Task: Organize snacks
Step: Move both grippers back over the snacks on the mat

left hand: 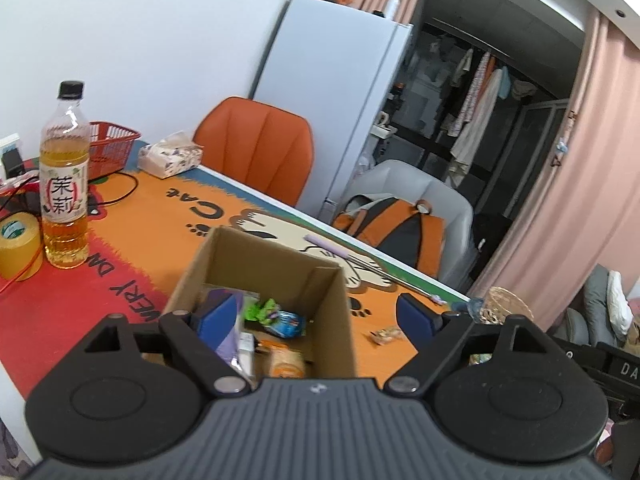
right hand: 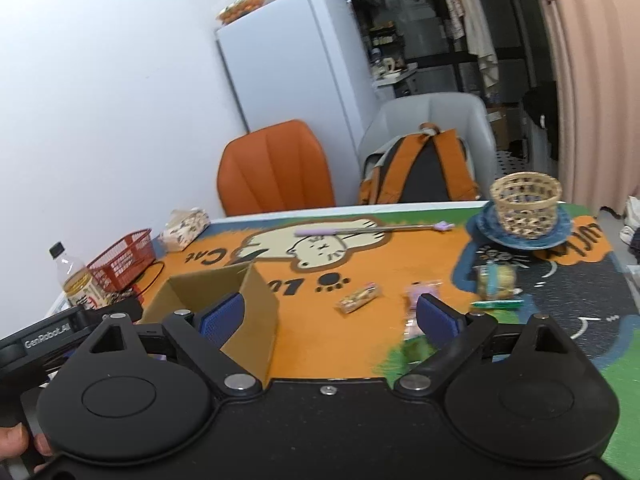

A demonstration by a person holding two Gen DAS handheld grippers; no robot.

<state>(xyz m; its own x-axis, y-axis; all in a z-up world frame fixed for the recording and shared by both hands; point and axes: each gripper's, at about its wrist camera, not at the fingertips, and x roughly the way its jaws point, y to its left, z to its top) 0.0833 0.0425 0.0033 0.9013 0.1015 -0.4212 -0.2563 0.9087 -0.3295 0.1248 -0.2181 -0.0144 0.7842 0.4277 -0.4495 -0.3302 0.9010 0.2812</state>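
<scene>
Lighting: even, indoor, soft shadows. Fisheye bending and dark corners at edges. Motion blur on snack packets (right hand: 416,320); closet (left hand: 480,92) dim.

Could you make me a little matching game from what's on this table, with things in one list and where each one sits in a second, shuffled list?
Things:
1. Round woven wicker basket
2. Clear plastic bottle of amber tea with a black cap
3. Small snack packet in a blue wrapper
4. Lilac-handled telescopic stick

Places:
A. Inside the open brown cardboard box
B. Lying across the cream cartoon cat printed on the table mat
C. Standing on a blue plate
D. Upright beside a yellow roll of tape

Pairs: 1-C, 2-D, 3-A, 4-B
</scene>
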